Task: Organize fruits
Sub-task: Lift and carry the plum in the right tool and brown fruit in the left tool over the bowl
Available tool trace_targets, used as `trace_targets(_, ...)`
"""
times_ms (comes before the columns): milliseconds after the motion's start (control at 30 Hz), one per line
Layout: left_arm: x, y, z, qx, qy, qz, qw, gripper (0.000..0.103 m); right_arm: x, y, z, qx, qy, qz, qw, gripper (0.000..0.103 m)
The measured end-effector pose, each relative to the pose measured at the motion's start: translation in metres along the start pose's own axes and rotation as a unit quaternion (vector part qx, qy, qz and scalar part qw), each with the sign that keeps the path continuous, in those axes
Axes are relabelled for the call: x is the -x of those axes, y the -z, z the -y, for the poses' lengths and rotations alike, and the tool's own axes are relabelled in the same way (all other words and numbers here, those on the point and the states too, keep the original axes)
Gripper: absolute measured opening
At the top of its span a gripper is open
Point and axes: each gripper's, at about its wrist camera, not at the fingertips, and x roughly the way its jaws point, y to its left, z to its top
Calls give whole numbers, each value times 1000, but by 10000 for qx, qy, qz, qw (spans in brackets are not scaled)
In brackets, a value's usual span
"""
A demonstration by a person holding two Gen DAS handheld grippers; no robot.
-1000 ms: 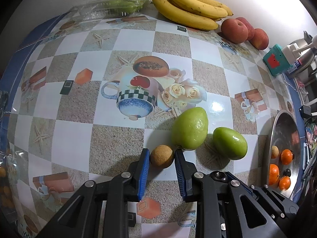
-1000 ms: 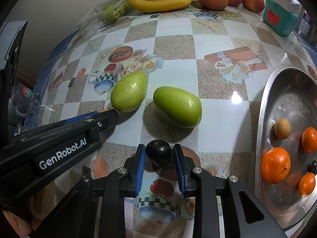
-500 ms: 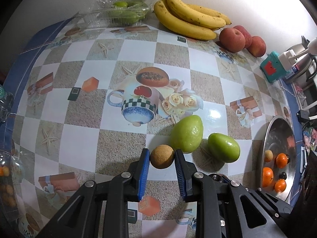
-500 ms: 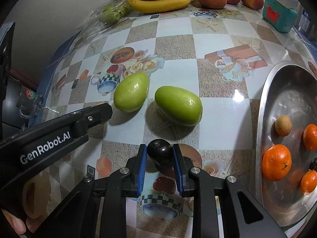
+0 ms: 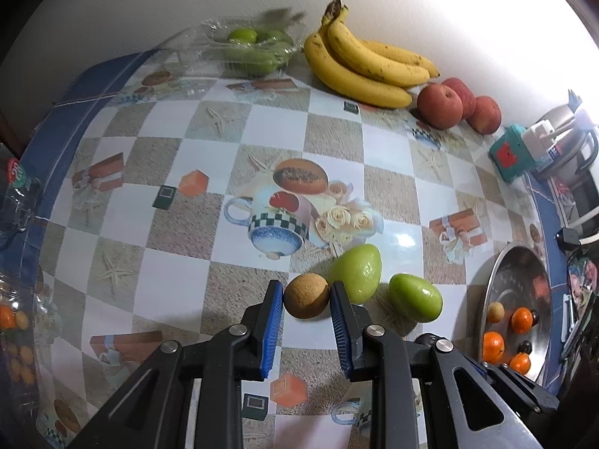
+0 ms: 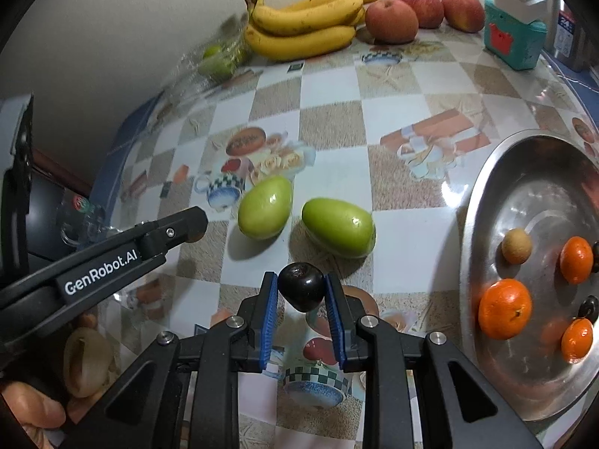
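My left gripper [image 5: 306,297] is shut on a small round tan fruit [image 5: 306,295] and holds it above the table. My right gripper [image 6: 301,288] is shut on a small dark round fruit [image 6: 301,286], also lifted. Two green mangoes [image 6: 265,205] [image 6: 338,227] lie on the patterned tablecloth just beyond both grippers; they also show in the left wrist view [image 5: 357,273] [image 5: 414,296]. A steel bowl [image 6: 483,202] at the right holds oranges [image 6: 505,308], a tan fruit [image 6: 516,246] and dark fruits. The left gripper arm [image 6: 105,258] shows in the right wrist view.
Bananas [image 5: 363,63], red apples [image 5: 440,106] and a clear bag of green fruit [image 5: 254,50] lie along the back wall. A teal box [image 5: 511,157] and a kettle [image 5: 572,149] stand at the far right. A plastic bag of small oranges [image 5: 15,321] sits at the left edge.
Both grippers have risen and drawn back from the table, each keeping its fruit; the mangoes and bowl look smaller and farther in both views.
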Motion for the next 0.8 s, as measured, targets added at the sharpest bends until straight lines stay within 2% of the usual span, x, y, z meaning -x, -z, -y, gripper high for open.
trace_targets(433,19,-1,8,34,41,266,9996,28,26,-7,39,-679,-11,292,9973,26)
trace_targets(800,22,5,41,-418,40,276,9987,28,49,-10,95,-1489,119,613,9869,26)
